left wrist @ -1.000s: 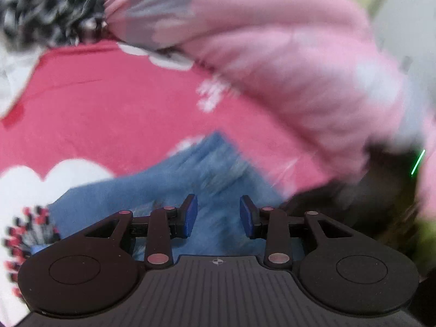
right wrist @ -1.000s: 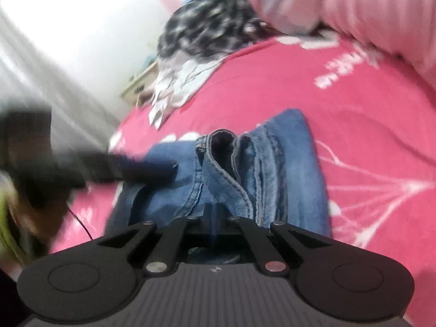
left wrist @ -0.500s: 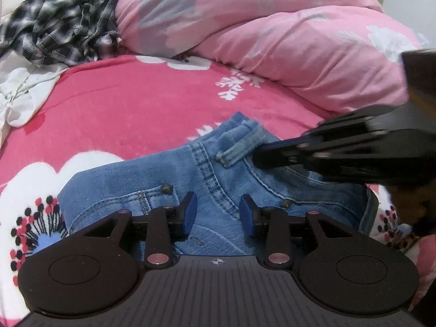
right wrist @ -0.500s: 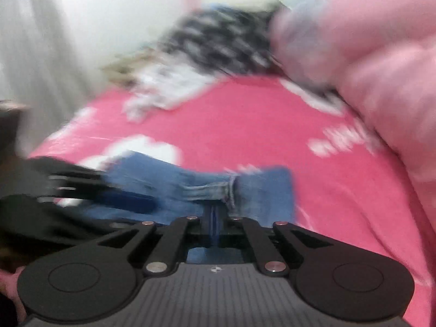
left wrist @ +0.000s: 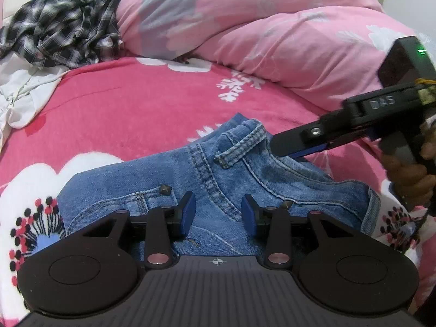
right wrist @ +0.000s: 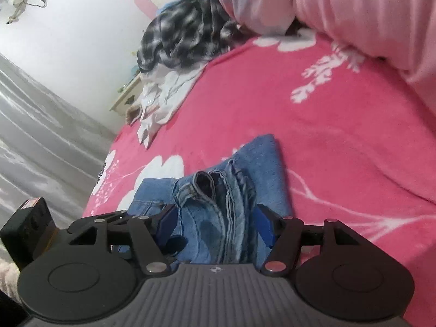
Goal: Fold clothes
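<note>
Colours on the bed

The jeans (left wrist: 218,169) are blue. The blanket (left wrist: 136,103) is pink-red with white flowers. The pillows (left wrist: 286,41) are light pink. The shirt (left wrist: 60,32) is black-and-white checked.

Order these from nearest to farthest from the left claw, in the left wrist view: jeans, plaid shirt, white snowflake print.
1. Jeans: directly beneath the left claw, on the bedcover.
2. White snowflake print: past the jeans, middle of the bed.
3. Plaid shirt: far left corner, beside the pink pillow.
</note>
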Available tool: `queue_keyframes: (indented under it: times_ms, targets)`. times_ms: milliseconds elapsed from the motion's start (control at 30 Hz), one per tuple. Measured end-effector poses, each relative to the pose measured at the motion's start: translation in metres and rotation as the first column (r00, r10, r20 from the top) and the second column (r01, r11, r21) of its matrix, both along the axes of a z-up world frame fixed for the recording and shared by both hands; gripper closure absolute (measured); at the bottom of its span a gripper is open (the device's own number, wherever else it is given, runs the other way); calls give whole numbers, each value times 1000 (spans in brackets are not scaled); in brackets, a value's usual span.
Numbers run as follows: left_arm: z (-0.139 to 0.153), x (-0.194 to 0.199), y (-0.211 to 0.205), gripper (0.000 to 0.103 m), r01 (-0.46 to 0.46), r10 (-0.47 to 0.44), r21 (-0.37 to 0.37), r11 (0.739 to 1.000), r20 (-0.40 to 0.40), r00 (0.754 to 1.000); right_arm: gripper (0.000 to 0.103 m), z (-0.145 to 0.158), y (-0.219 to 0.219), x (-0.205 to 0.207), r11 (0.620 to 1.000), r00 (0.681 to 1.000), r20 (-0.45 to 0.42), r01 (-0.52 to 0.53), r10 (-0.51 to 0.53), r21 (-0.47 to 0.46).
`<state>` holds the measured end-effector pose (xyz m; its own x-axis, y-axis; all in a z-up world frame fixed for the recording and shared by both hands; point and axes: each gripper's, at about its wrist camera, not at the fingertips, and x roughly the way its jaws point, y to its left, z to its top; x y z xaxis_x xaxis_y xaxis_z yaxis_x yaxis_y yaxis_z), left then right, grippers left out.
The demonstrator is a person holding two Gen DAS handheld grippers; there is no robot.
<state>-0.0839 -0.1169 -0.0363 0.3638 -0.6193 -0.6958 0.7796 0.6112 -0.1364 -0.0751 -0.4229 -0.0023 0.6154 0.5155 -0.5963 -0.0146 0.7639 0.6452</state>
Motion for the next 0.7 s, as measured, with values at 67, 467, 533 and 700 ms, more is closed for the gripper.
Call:
queue_keyframes:
  times_ms: [67, 467, 533, 700]
  targets:
    - [0, -1, 0, 65, 0, 0, 0, 1000, 3, 1000, 33, -2, 2, 8, 1000, 1000, 4, -14, 14, -7]
    - [0, -2, 2, 65, -3, 3, -15, 1000, 9, 1000, 23, -18, -9, 8, 988, 998, -53, -33, 41, 152]
    - [0, -2, 2, 65, -3, 3, -15, 1000, 9, 1000, 23, -22, -15, 2, 978, 996, -74, -27, 43, 206]
    - [-1, -3, 3, 65, -3, 4, -17, 1000, 12, 1000, 18, -20, -12, 0, 970, 990, -86, -85, 107, 226]
